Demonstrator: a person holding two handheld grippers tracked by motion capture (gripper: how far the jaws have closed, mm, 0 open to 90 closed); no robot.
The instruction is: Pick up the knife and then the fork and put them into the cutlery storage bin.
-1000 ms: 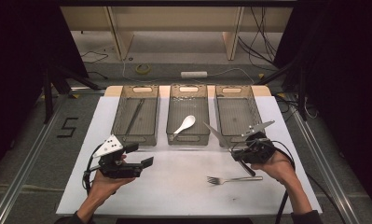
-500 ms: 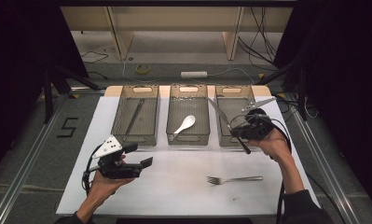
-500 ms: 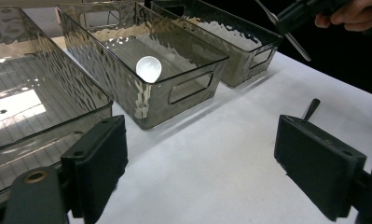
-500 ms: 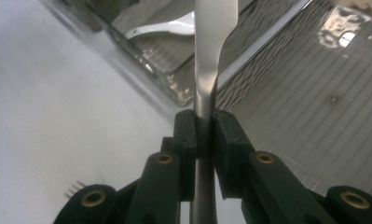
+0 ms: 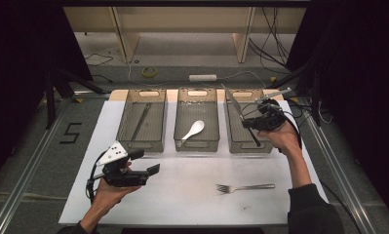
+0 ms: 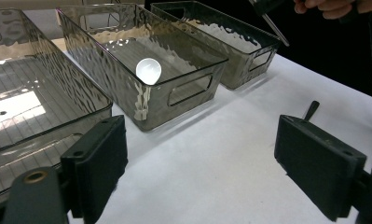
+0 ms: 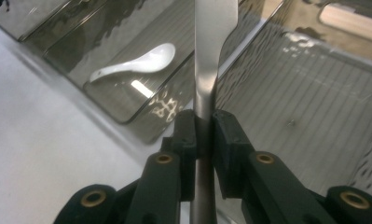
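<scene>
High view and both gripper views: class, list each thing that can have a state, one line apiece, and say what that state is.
Right claw: shut on the knife.
Knife: held above the right bin.
Left claw: open, holding nothing.
Left bin: holds a dark utensil.
Middle bin: holds the white spoon.
Right bin: looks empty.
Fork: lying flat on the table.

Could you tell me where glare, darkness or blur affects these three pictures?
High view: bright white table, surroundings nearly black. Left gripper view: ripply glare on the middle bin; near jaws soft. Right gripper view: the knife held in the right gripper shines, slightly blurred; white spoon soft behind.
</scene>
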